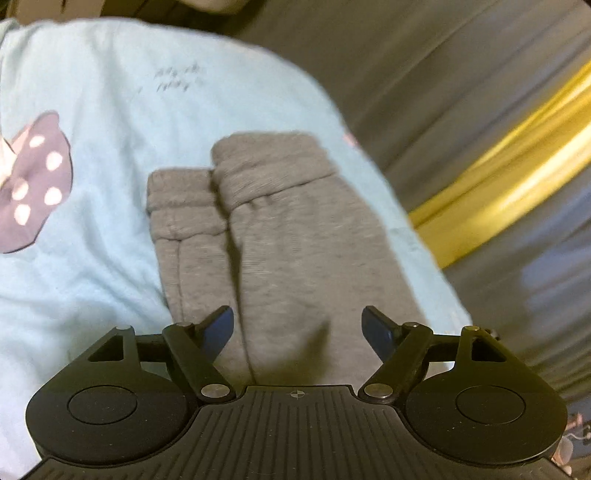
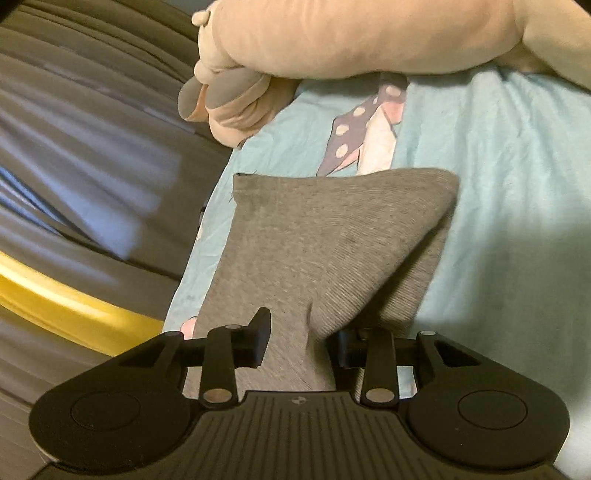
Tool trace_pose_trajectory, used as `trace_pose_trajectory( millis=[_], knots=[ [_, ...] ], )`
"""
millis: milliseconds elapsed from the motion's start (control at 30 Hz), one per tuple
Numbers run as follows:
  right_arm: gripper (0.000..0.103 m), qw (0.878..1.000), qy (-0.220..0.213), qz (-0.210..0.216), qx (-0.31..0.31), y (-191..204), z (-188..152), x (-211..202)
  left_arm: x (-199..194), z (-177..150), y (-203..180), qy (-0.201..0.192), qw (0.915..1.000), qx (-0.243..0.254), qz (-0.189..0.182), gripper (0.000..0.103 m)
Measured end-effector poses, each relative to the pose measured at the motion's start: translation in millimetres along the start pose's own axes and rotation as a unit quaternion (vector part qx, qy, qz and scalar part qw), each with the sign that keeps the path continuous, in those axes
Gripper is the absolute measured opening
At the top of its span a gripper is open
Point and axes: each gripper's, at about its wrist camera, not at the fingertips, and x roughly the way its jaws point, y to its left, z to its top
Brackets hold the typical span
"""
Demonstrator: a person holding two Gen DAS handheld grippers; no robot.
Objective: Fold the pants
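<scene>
Grey sweatpants [image 1: 288, 229] lie folded lengthwise on a light blue sheet [image 1: 103, 122], the two ribbed cuffs [image 1: 266, 166] side by side at the far end. My left gripper [image 1: 297, 326] hovers open just over the legs, its blue pads wide apart and holding nothing. In the right wrist view the other end of the pants [image 2: 325, 229] spreads out ahead, one corner folded over. My right gripper [image 2: 301, 341] stands partly open with a raised crease of grey cloth between its fingers; the pads do not press on it.
A beige plush toy [image 2: 332, 33] lies across the far end of the sheet [image 2: 509, 166]. The sheet's printed bow with dots [image 1: 33, 181] lies left of the pants. Past the bed's edge are grey boards and a yellow band [image 1: 517, 166], [image 2: 55, 299].
</scene>
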Motion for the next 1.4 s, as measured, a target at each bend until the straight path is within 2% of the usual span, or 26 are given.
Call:
trace_pose_trajectory(
  millis=[33, 67, 100, 133, 167, 200, 300, 400, 467, 533, 567, 600, 633, 667, 700, 767, 833, 900, 933, 1067, 1133, 1200, 1267, 1333, 1367, 1400],
  knots=[
    [0.032, 1.000, 0.002, -0.001, -0.003, 1.0, 0.4, 2.3, 2.0, 3.5, 0.8, 0.003, 1.0000, -0.009, -0.001, 0.077],
    [0.021, 1.000, 0.003, -0.003, -0.006, 2.8, 1.1, 6.1, 5.5, 6.3, 4.2, 0.008, 0.9998, -0.017, -0.008, 0.071],
    [0.005, 1.000, 0.000, -0.008, -0.013, 5.7, 1.6, 7.7, 5.5, 10.5, 4.0, 0.015, 0.9995, -0.023, -0.014, 0.046],
    [0.005, 1.000, -0.006, -0.016, -0.021, 9.8, 2.5, 7.3, 3.5, 13.9, 0.3, 0.022, 0.9993, -0.027, -0.012, 0.019],
    [0.005, 0.999, -0.010, -0.018, -0.033, 15.1, 2.8, 4.8, 1.7, 14.0, 2.8, 0.022, 0.9993, -0.029, -0.012, 0.008],
    [0.005, 0.999, -0.017, -0.016, -0.048, 20.4, 4.0, 1.2, -1.5, 18.1, 4.0, 0.017, 0.9992, -0.030, -0.021, 0.011],
    [0.005, 0.994, -0.047, 0.014, -0.097, 37.2, 7.7, -19.7, -32.4, 18.0, -1.8, -0.024, 0.9978, -0.005, -0.061, 0.009],
    [0.005, 0.990, -0.068, 0.037, -0.116, 32.4, 8.2, -37.3, -49.9, 11.1, 5.4, -0.052, 0.9976, 0.013, -0.043, 0.006],
    [0.005, 0.989, -0.065, 0.003, -0.134, 21.9, 5.8, -32.2, -45.7, 4.7, 23.2, -0.045, 0.9989, 0.009, -0.007, 0.006],
    [0.005, 0.987, -0.044, -0.064, -0.144, 9.4, 1.7, -16.1, -34.2, -2.9, 41.7, -0.019, 0.9989, 0.005, 0.043, 0.006],
    [0.006, 0.987, -0.030, -0.090, -0.129, 3.5, 2.5, -9.1, -31.8, -5.9, 48.5, -0.008, 0.9975, 0.002, 0.070, 0.005],
    [0.007, 0.991, -0.018, -0.098, -0.093, -5.9, 6.4, -6.6, -32.5, -6.5, 53.7, -0.002, 0.9971, -0.002, 0.076, 0.003],
    [0.008, 0.994, -0.021, -0.086, -0.068, -11.1, 9.4, -9.5, -35.2, -7.5, 58.7, -0.001, 0.9975, -0.008, 0.070, 0.005],
    [0.016, 0.994, -0.031, -0.085, -0.062, -11.5, 11.1, -14.4, -39.7, -7.2, 58.6, -0.003, 0.9977, -0.013, 0.067, 0.006],
    [0.024, 0.991, -0.045, -0.102, -0.079, -6.9, 11.3, -20.2, -43.6, -6.3, 54.8, -0.008, 0.9975, -0.007, 0.070, 0.011],
    [0.028, 0.977, -0.085, -0.141, -0.132, 5.5, 10.4, -32.2, -54.5, -5.0, 37.8, -0.033, 0.9959, 0.035, 0.077, 0.023],
    [0.028, 0.969, -0.113, -0.154, -0.154, 16.3, 9.4, -42.8, -64.2, -5.2, 17.3, -0.061, 0.9915, 0.079, 0.083, 0.049],
    [0.032, 0.969, -0.135, -0.139, -0.150, 20.6, 9.4, -53.6, -74.1, -9.7, -9.0, -0.087, 0.9872, 0.113, 0.072, 0.067],
    [0.032, 0.970, -0.144, -0.131, -0.147, 21.1, 8.9, -59.5, -76.0, -12.8, -21.2, -0.098, 0.9851, 0.125, 0.066, 0.072],
    [0.032, 0.968, -0.162, -0.090, -0.168, 34.3, -2.9, -71.5, -62.5, -30.0, -66.7, -0.087, 0.9792, 0.179, 0.037, 0.079],
    [0.032, 0.973, -0.123, -0.048, -0.187, 38.2, -6.9, -69.1, -54.5, -51.2, -79.6, -0.063, 0.9772, 0.201, 0.024, 0.084],
    [0.032, 0.979, -0.049, -0.006, -0.199, 38.0, -8.4, -52.6, -41.9, -72.1, -90.4, -0.029, 0.9775, 0.208, 0.018, 0.085],
    [0.032, 0.979, 0.008, 0.021, -0.205, 31.8, -13.1, -38.4, -27.7, -92.7, -96.0, 0.011, 0.9788, 0.204, 0.014, 0.087],
    [0.033, 0.985, 0.062, 0.026, -0.160, 14.3, -10.4, -23.2, -12.2, -113.0, -96.8, 0.052, 0.9800, 0.192, 0.009, 0.088],
    [0.033, 0.989, 0.071, 0.018, -0.127, 3.4, -6.4, -19.7, -10.8, -120.9, -100.0, 0.058, 0.9781, 0.199, 0.009, 0.088],
    [0.031, 0.993, 0.063, 0.007, -0.094, -9.3, -0.3, -20.3, -10.6, -127.4, -107.6, 0.053, 0.9711, 0.232, 0.018, 0.088]
  ],
)
